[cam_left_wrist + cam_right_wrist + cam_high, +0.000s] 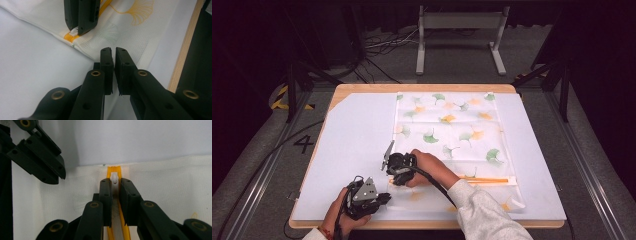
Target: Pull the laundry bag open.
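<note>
Presently: white zipper pull (114, 178) clamped in right gripper (114, 185) jaws, lower centre of frame; yellow zipper (119, 213) runs straight along them. Left gripper (113, 53) jaws together, pinching cloth bag (130, 37) edge beside.

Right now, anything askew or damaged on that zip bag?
Nothing damaged. The mesh bag lies flat on the white mat, only its near right corner slightly wrinkled. The right gripper pinches the white zipper pull at the orange zipper's end; the left gripper clamps the bag's corner.

Bare white mat (357, 130) lies open left of the bag (452, 130); both grippers crowd its near-left corner.
</note>
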Tool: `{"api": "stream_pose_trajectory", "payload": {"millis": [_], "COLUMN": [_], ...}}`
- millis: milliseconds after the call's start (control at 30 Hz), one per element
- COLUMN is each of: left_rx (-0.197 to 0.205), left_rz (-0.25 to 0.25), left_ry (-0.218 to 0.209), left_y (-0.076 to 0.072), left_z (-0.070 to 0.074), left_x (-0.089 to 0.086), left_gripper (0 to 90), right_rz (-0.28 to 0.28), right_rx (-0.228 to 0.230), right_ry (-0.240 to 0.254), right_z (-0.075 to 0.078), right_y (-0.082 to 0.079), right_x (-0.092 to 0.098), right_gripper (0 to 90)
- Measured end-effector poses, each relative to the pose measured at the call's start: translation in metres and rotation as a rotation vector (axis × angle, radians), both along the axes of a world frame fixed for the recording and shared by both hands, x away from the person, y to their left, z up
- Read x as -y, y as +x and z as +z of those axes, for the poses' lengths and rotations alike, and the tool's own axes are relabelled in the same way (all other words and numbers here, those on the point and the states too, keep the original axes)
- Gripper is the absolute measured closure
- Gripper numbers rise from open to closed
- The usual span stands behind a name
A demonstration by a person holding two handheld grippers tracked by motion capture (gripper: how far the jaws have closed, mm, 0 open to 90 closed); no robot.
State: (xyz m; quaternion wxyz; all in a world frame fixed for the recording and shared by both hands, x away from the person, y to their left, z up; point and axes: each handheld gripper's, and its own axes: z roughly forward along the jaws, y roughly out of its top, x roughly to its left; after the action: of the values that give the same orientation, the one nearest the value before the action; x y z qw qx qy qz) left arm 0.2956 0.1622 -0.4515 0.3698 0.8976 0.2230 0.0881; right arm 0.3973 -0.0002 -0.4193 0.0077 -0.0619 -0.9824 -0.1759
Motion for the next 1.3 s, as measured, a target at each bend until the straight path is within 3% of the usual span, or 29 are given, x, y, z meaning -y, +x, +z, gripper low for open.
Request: {"api": "stream_pose_trajectory", "payload": {"millis": [200,333,433,533,700,833,967,1067,1200,1300], "left_rx": [0.003,-0.011,-0.033,-0.064,-0.115,-0.119,-0.105,-0.111,-0.119,-0.133], "left_rz": [0.017,0.055,0.085,0.098,0.099,0.087,0.091,0.094,0.085,0.074], "left_ry": [-0.019,-0.047,-0.066,-0.102,-0.121,-0.111,-0.095,-0.099,-0.096,-0.087], "left_y": [0.002,0.008,0.015,0.023,0.034,0.040,0.046,0.050,0.053,0.056], "left_z": [0.002,0.003,0.003,0.004,0.004,0.006,0.007,0.007,0.008,0.007], "left_x": [-0.004,-0.007,-0.007,-0.007,0.001,0.009,0.012,0.014,0.015,0.014], "left_gripper": [78.8,65.7,51.8,47.9,38.2,38.3,45.9,43.9,49.9,60.0], "right_rz": [0.010,0.020,0.012,0.004,-0.014,-0.011,-0.010,-0.010,-0.014,-0.019], "right_rx": [0.026,0.053,0.067,0.103,0.155,0.169,0.186,0.197,0.205,0.209], "right_ry": [0.045,0.089,0.124,0.166,0.229,0.254,0.258,0.269,0.280,0.284], "right_z": [-0.001,-0.003,-0.003,0.000,0.005,0.007,0.005,0.004,0.005,0.006], "right_y": [-0.003,-0.008,-0.010,-0.013,-0.016,-0.020,-0.021,-0.022,-0.023,-0.022], "right_x": [0.006,0.015,0.023,0.029,0.037,0.039,0.039,0.041,0.043,0.043], "right_gripper": [84.4,84.5,84.5,84.5,84.5,84.5,84.5,84.5,84.5,84.5]}}
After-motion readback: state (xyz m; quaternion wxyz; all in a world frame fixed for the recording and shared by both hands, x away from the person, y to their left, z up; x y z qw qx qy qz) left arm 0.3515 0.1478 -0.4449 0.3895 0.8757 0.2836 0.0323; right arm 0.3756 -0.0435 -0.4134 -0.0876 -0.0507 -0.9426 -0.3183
